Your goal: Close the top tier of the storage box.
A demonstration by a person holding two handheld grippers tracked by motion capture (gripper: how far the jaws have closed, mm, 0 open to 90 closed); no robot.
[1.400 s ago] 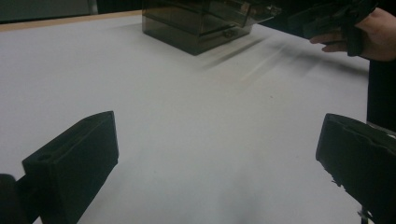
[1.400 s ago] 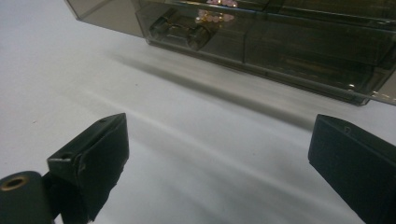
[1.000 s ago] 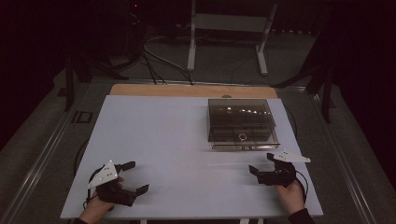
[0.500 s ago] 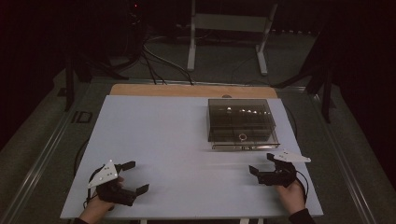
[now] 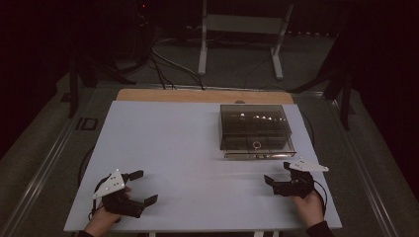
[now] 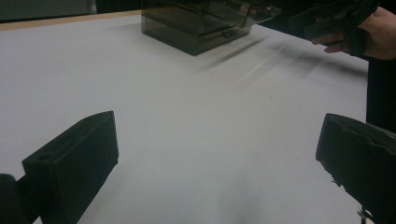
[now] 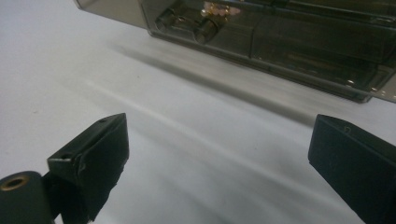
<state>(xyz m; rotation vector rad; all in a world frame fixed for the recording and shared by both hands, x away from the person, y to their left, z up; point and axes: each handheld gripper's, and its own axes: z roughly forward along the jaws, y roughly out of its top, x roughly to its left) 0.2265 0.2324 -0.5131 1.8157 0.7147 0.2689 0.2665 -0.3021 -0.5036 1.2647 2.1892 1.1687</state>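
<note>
Both grippers (image 5: 140, 187) (image 5: 279, 173) idle (fingers spread) near box (image 5: 255, 130)

Left hand-held gripper (image 5: 140, 187) jaws wide apart, right hand-held gripper (image 5: 278, 174) likewise

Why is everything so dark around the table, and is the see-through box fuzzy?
High view: light falls on the white table alone, so the floor around it stays dark. Left gripper view: the smoky box is soft, with streaky reflections below it. Right gripper view: the box looks a bit blurred.
</note>
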